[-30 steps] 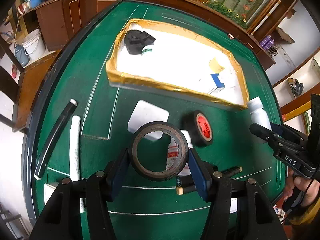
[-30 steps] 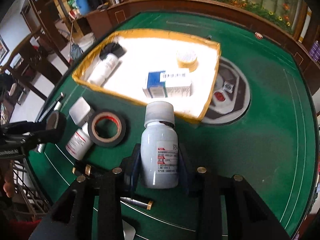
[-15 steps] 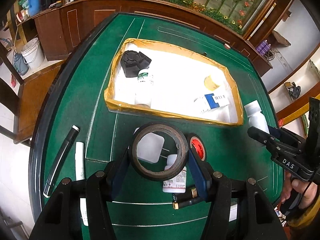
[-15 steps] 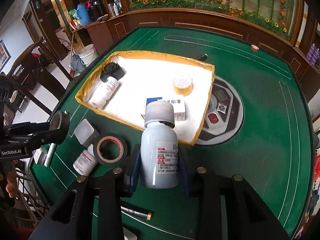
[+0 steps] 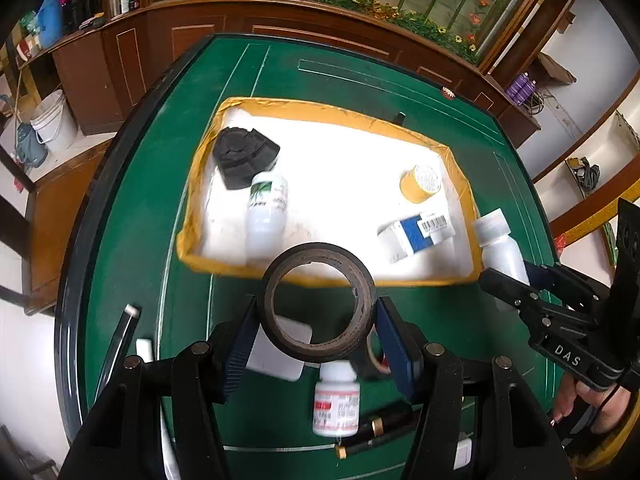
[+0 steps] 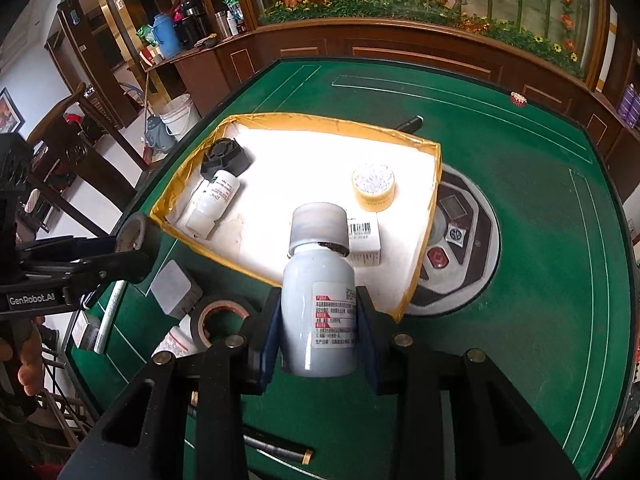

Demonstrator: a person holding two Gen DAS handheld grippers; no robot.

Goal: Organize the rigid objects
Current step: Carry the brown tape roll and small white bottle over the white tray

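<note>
Looking along your left gripper (image 5: 318, 326), you clamp the black tape roll (image 5: 317, 303) above the green table (image 5: 132, 240) beside the yellow-rimmed tray (image 5: 192, 216), while your right gripper (image 6: 320, 338) squeezes the white bottle (image 6: 318, 300) over the tray's near edge.

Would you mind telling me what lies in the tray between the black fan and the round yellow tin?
Nothing: in the right wrist view the tray floor between the black fan and the yellow tin is bare white; the lying white bottle sits nearer, below the fan.
</note>
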